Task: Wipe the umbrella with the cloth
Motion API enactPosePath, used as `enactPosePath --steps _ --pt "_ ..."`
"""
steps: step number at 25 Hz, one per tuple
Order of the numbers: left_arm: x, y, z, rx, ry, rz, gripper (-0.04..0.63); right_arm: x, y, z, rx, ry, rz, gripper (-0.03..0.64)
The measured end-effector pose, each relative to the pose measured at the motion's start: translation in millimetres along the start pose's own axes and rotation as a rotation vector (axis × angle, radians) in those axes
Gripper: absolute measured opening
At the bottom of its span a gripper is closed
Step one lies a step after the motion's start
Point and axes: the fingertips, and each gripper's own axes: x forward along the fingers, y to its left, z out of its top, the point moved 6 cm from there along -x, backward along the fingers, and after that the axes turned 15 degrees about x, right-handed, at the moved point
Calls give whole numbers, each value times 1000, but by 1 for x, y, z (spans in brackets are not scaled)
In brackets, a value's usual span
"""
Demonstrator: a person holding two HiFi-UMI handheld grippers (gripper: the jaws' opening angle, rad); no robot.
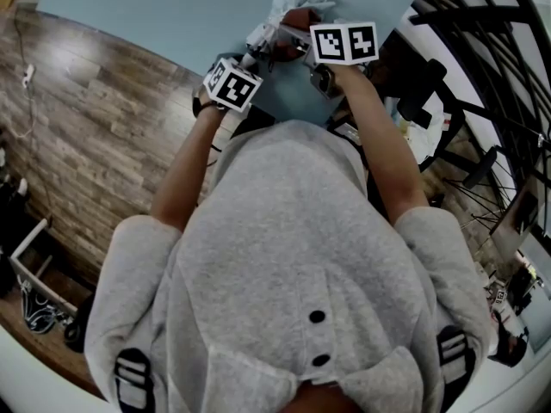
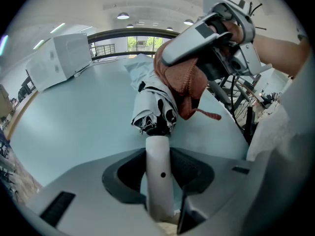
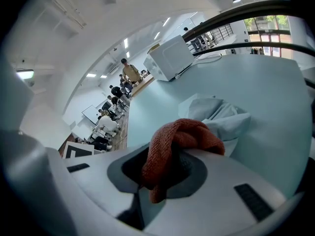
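Note:
The folded umbrella (image 2: 155, 104), white with black ribs, points away over the pale blue table (image 2: 74, 117). Its white handle (image 2: 158, 173) stands between the jaws of my left gripper (image 2: 158, 181), which is shut on it. My right gripper (image 2: 216, 33) comes in from the upper right, shut on a rust-red cloth (image 2: 184, 82) that presses on the umbrella's right side. In the right gripper view the cloth (image 3: 177, 141) bulges out of my right gripper (image 3: 167, 171), with the umbrella fabric (image 3: 221, 119) just beyond. From the head view both grippers (image 1: 250, 54) (image 1: 301, 37) meet at the umbrella (image 1: 288, 3).
A white box (image 2: 59, 60) stands at the table's far left edge. Black railing and frames (image 1: 482, 58) crowd the right side. Wooden floor (image 1: 86, 119) lies to the left of the table. Several people (image 3: 110, 122) sit at desks far off.

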Motion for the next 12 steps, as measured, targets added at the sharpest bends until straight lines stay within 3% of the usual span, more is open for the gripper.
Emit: enactPosePath --steps 12 --pt "-1 -1 -2 2 -2 2 156 -13 -10 22 17 -67 -31 80"
